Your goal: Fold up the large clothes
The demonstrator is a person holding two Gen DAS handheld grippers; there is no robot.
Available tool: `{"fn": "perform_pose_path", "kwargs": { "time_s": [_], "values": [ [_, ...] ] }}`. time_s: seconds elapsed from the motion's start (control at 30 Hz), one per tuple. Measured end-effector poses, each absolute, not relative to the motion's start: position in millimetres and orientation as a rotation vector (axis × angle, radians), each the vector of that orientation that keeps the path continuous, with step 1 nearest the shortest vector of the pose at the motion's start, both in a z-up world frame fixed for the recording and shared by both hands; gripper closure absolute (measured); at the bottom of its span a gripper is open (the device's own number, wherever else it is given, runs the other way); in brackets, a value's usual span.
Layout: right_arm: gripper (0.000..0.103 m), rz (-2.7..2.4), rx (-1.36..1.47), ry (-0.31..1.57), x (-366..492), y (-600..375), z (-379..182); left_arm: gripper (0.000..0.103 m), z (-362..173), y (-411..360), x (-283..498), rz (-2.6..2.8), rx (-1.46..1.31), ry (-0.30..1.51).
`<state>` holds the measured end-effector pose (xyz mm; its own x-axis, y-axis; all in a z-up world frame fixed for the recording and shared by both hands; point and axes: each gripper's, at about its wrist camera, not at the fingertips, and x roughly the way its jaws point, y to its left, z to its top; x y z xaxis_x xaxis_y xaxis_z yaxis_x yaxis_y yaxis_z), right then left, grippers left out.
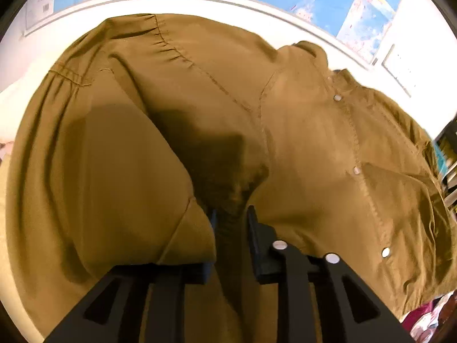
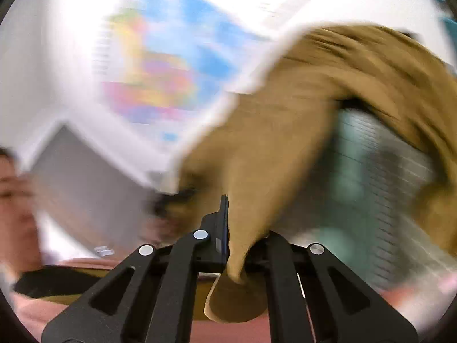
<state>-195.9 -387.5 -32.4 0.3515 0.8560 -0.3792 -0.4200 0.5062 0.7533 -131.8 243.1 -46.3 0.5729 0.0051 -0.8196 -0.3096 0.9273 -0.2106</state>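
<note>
A large mustard-brown button shirt (image 1: 300, 143) fills the left wrist view, lying bunched with its collar and snap placket toward the right. My left gripper (image 1: 232, 218) points down into it, and a dark fold of the cloth is pinched between its two fingers. In the blurred right wrist view the same shirt (image 2: 285, 131) hangs up and to the right. My right gripper (image 2: 231, 228) is shut on a strip of it. The strip covers the right finger, and its hem curls out below the jaws.
A world map (image 1: 342, 3) hangs on the white wall behind the shirt, and the map (image 2: 160, 65) shows blurred in the right view too. A person (image 2: 11, 200) is at the left edge. Shelves (image 1: 448, 154) stand at the right, with pink items (image 1: 422, 320) below them.
</note>
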Motion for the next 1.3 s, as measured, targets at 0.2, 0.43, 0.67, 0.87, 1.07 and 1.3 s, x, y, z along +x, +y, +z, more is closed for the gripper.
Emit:
{"fn": "perform_pose_path", "kwargs": {
  "time_s": [0.2, 0.43, 0.67, 0.87, 1.07, 1.3],
  "values": [
    [0.083, 0.68, 0.62, 1.063, -179, -405, -94, 0.067, -44, 228, -127, 0.227, -0.231, 0.985],
    [0.011, 0.567, 0.278, 0.9, -184, -374, -42, 0.019, -29, 200, -175, 0.023, -0.198, 0.928],
    [0.011, 0.615, 0.294, 0.947, -170, -356, -64, 0.009, -50, 171, -217, -0.105, -0.25, 1.042],
    [0.011, 0.674, 0.336, 0.943, -167, -342, -68, 0.007, -53, 169, -238, -0.14, -0.317, 1.014],
    [0.011, 0.691, 0.361, 0.929, -176, -353, -68, 0.007, -49, 160, -247, -0.306, -0.463, 1.051],
    [0.011, 0.702, 0.39, 0.924, -176, -359, -74, 0.007, -55, 134, -252, -0.302, -0.408, 1.068]
  ]
}}
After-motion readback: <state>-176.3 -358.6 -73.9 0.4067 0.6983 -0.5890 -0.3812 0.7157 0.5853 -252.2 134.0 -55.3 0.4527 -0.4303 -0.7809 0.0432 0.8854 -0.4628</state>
